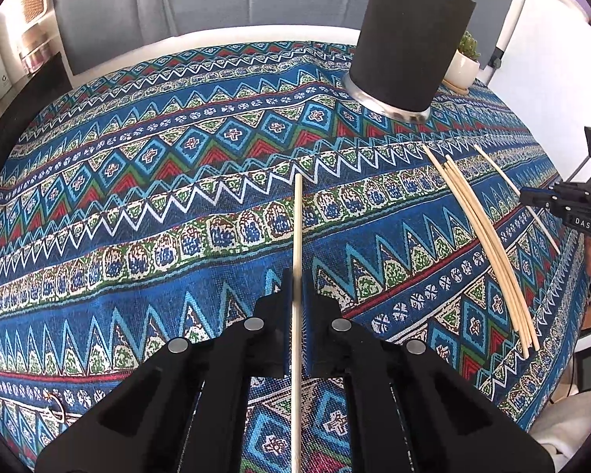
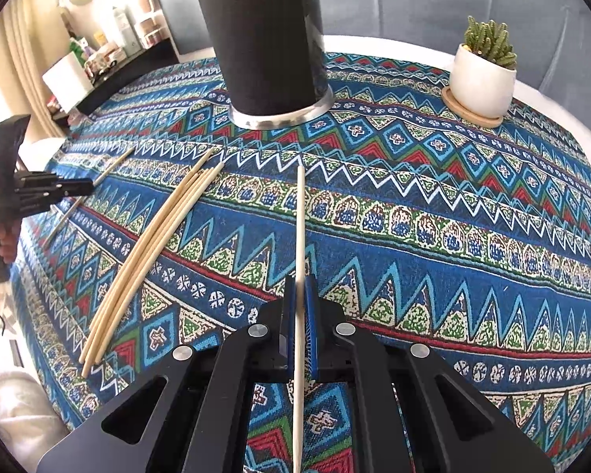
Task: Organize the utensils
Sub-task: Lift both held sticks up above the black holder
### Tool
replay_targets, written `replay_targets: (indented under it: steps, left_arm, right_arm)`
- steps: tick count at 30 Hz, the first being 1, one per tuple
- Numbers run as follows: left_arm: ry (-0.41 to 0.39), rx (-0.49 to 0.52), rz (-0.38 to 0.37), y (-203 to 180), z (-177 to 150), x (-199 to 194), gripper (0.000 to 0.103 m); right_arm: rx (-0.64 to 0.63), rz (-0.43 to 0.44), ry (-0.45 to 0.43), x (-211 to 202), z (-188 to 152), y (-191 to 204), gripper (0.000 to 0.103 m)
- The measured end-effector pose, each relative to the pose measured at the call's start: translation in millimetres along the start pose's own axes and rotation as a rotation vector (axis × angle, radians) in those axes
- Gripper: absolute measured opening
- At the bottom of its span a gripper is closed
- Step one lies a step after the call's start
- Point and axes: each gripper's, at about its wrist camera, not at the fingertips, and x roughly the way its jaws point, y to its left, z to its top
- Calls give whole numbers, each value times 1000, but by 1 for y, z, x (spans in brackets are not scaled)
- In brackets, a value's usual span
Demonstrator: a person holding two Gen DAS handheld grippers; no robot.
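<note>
Above tablecloth [image 1: 138, 181] — each gripper [image 1: 295, 276] clamps chopstick [image 1: 298, 213], pointing toward holder [image 1: 409, 39].

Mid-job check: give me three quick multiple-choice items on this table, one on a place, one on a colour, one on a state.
1. Where do the loose pale wooden chopsticks lie?
A) inside the black cylindrical holder
B) flat on the patterned blue tablecloth
C) on the floor

2. What colour is the round pot under the small cactus?
A) white
B) red
C) black

3. What state are the left tongs in?
A) open and empty
B) shut on a single wooden chopstick
C) shut on a spoon

Answers:
1 B: the bundle rests on the cloth, in front of the holder.
2 A: its wall is plain white.
3 B: the pads pinch one stick that runs out ahead of them.
</note>
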Motion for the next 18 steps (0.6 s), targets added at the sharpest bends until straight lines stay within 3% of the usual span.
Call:
replay_targets:
  steps: [6,10,14,18]
  left_arm:
    - [-37,-51,-13,2,-7,-8,5]
    - [-55,-9,-15,-4,1,-20,5]
    - [-85,-4,-84,-9,18,-37,5]
    - [-155,49,-96,-18,42,-61,5]
  right_arm:
    - [59,52,-114,-25,-14,-10,5]
    - [69,46,-165,-44,-11,-13,5]
    - [63,15,-207,-61,-1,-13,5]
    - [48,-2,-260,-80,15,-12,5]
